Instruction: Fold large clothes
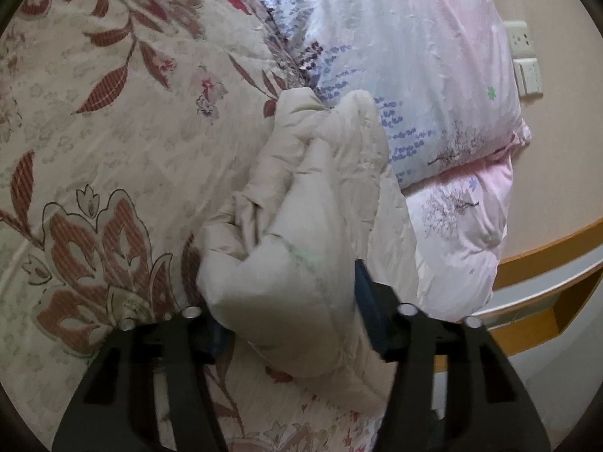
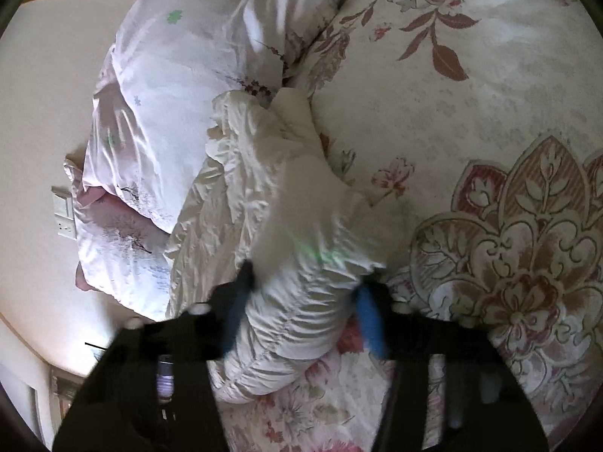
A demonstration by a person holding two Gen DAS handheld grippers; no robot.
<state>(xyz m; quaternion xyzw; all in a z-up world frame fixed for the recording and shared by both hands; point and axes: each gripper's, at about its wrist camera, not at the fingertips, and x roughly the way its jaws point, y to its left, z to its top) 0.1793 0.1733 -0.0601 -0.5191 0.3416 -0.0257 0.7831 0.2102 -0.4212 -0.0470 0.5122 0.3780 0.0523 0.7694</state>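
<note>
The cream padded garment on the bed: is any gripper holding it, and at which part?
Both. The left gripper and the right gripper each close on a bunched fold of the cream garment; which part cannot be told.

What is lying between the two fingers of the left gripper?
In the left wrist view, a bunched fold of the cream padded garment fills the gap of the left gripper. It rests on the floral bedspread, beside the pink pillows.

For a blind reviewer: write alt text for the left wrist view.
The left gripper straddles a bunched cream padded garment lying on a floral bedspread. A pink-and-white printed pillow sits just beyond.
</note>
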